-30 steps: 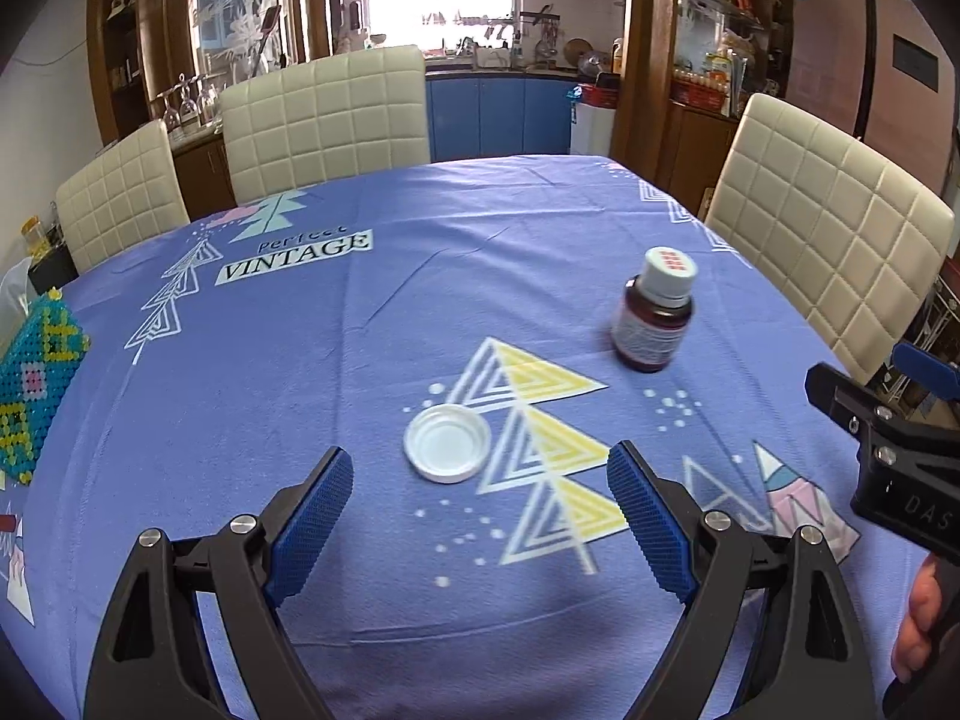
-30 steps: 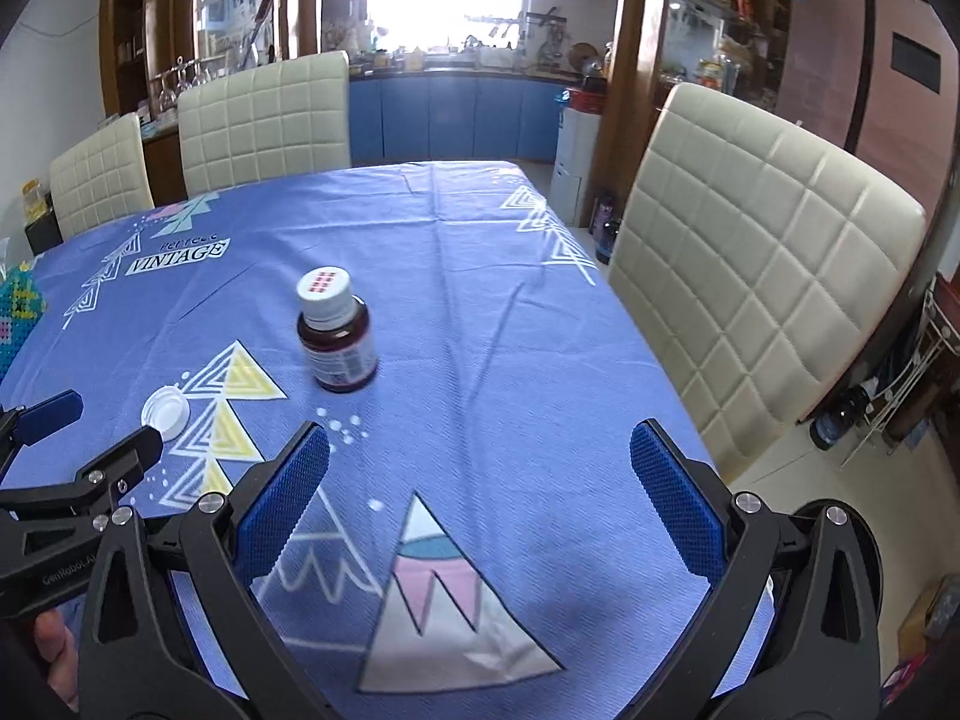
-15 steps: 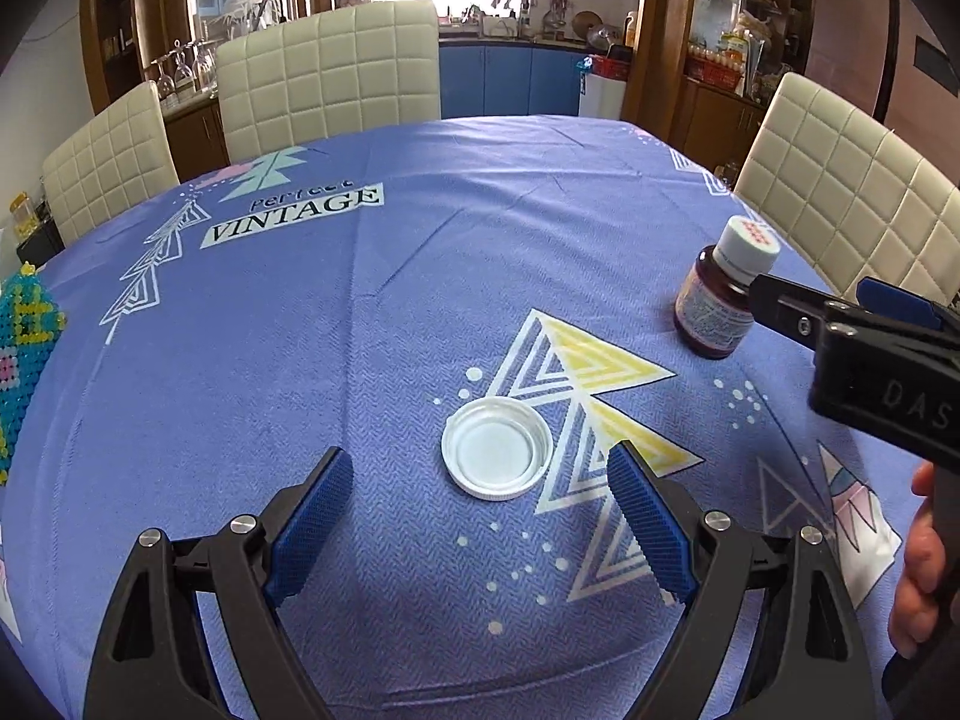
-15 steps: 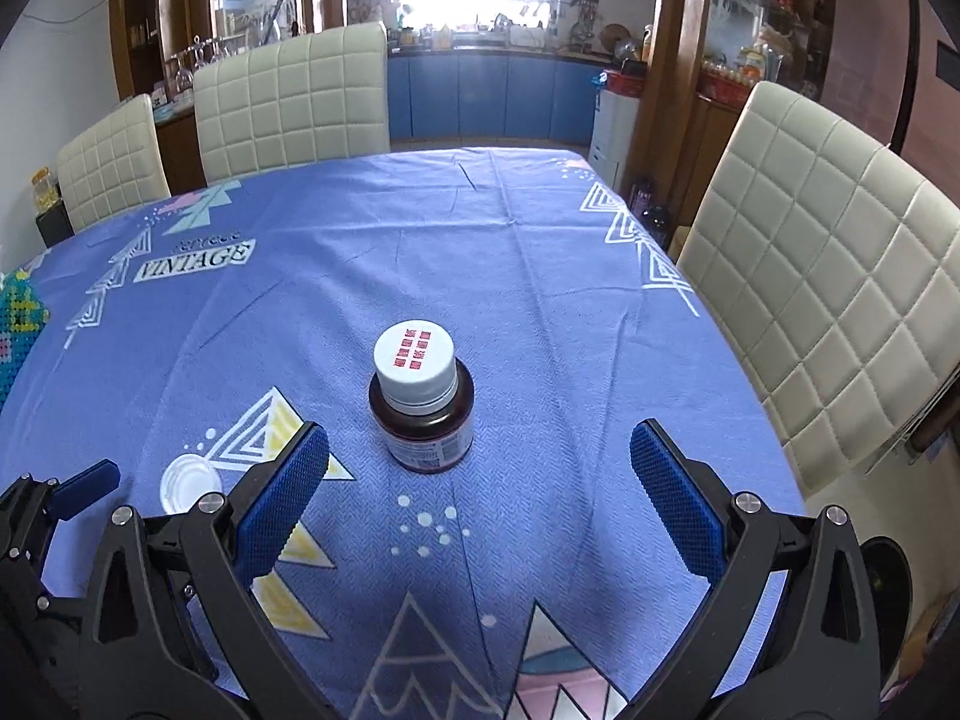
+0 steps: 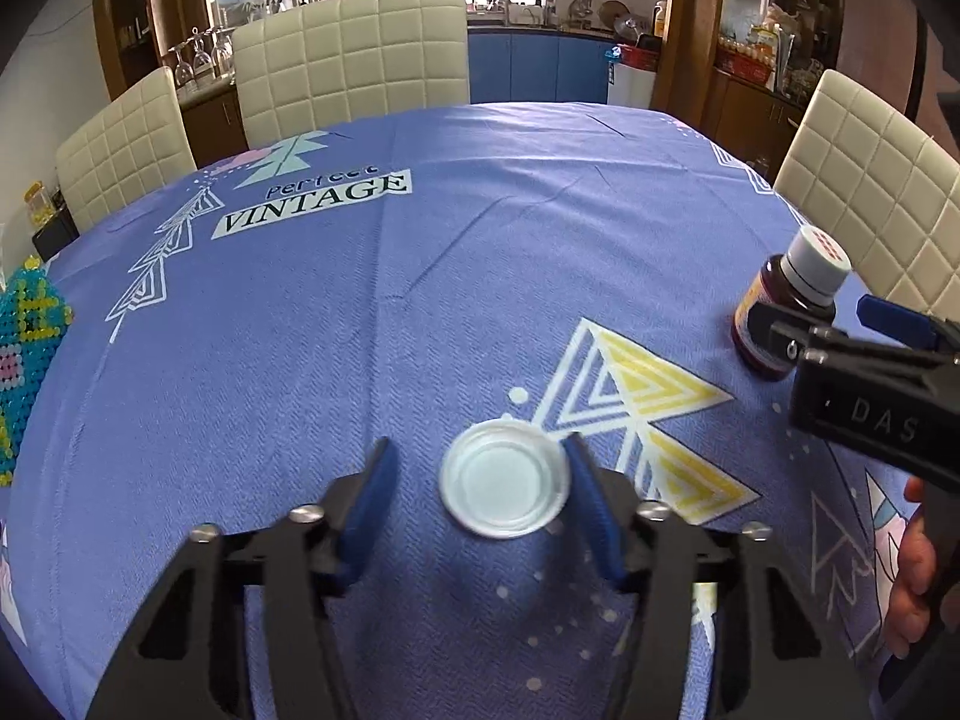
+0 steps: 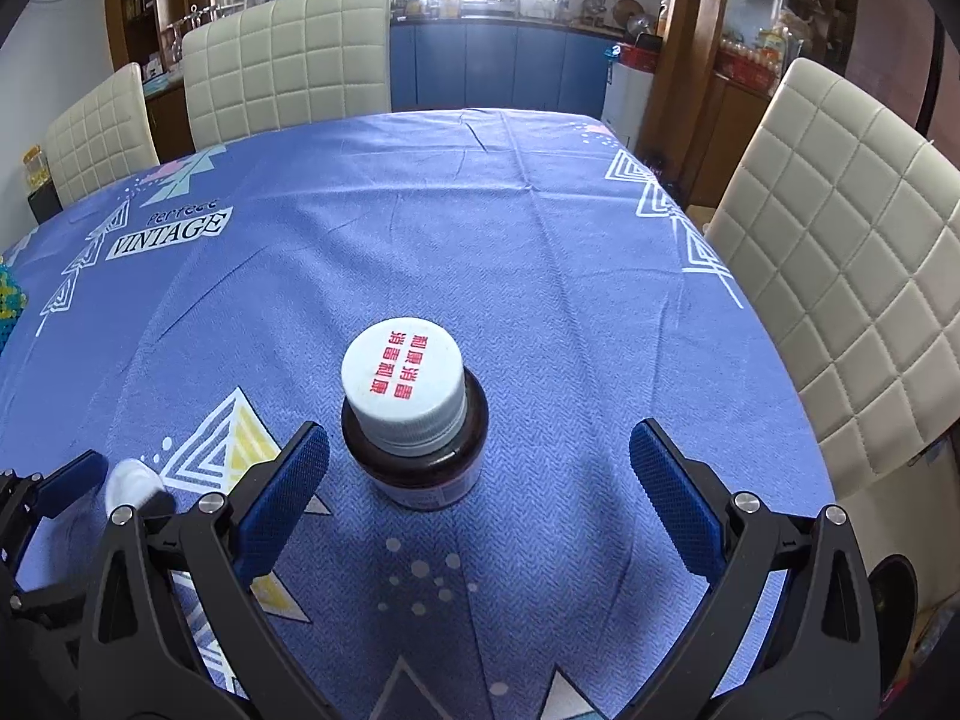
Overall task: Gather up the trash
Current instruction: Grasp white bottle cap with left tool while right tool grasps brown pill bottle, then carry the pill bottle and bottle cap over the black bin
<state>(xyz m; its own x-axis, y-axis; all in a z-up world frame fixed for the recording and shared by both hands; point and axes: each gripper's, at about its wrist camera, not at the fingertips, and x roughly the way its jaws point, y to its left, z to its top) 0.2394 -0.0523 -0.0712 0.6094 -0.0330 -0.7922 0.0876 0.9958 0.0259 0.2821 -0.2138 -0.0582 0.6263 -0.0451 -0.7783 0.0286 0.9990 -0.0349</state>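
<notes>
A white plastic cap [image 5: 504,486] lies open side up on the blue tablecloth [image 5: 420,300]. My left gripper [image 5: 480,450] is down around it and its jaws are closing. The right pad touches the cap's rim, while the left pad [image 5: 378,492] still stands a gap away. A brown bottle [image 6: 414,420] with a white screw lid stands upright to the right. My right gripper [image 6: 479,435] is open wide with the bottle between its fingers, nearer the left one and untouched. In the left wrist view the bottle [image 5: 786,312] shows at the right edge.
Cream quilted chairs [image 5: 348,54] stand along the far side, and another chair [image 6: 840,300] is close on the right, past the table's edge. A beaded mat [image 5: 24,372] lies at the far left. A person's hand [image 5: 912,576] holds the right gripper's handle.
Both grippers came forward and lower. The left jaws narrowed from wide open to close around the cap. The bottle now stands between the right fingers instead of ahead of them.
</notes>
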